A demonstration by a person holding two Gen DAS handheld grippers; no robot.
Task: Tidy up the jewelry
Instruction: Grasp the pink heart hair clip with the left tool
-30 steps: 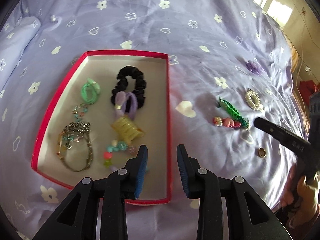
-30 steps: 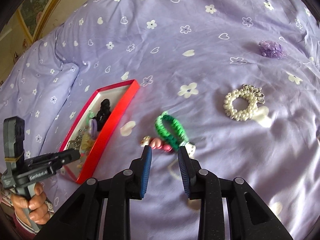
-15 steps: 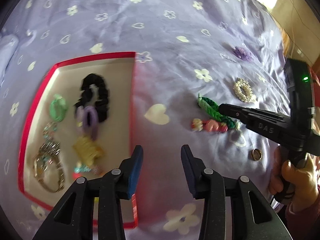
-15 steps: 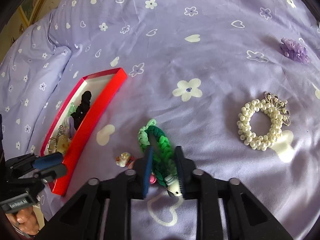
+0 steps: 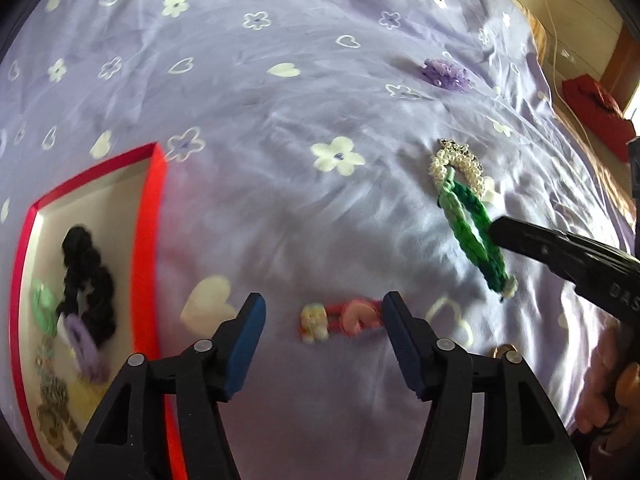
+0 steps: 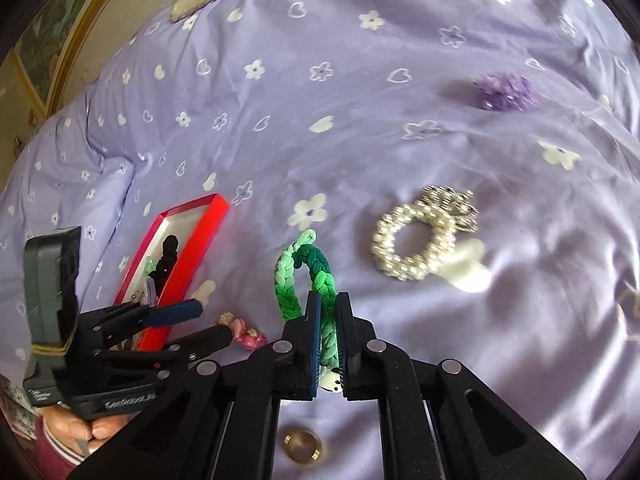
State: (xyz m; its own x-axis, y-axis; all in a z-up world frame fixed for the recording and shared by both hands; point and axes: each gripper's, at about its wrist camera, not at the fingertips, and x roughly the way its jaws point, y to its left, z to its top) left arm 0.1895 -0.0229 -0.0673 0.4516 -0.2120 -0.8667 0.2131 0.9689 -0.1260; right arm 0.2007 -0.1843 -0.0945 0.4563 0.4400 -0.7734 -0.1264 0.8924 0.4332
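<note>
My right gripper (image 6: pixel 329 309) is shut on a green braided bracelet (image 6: pixel 304 276) and holds it lifted off the lilac bedspread; the bracelet also shows in the left wrist view (image 5: pixel 468 228), hanging from the right gripper (image 5: pixel 494 231). My left gripper (image 5: pixel 322 312) is open, its fingers either side of a pink and yellow hair clip (image 5: pixel 340 318) on the bed. The red-rimmed box (image 5: pixel 154 216) at the left holds a black scrunchie (image 5: pixel 86 276), a purple hair tie and chains.
A pearl bracelet (image 6: pixel 420 244) with a crown charm lies right of the green bracelet. A purple flower clip (image 6: pixel 502 90) lies farther back. A gold ring (image 6: pixel 302 444) lies under the right gripper. A red object (image 5: pixel 592 108) sits off the bed's right edge.
My right gripper closed on the green bracelet and lifted it. My left gripper moved right from the box to the hair clip and opened wider.
</note>
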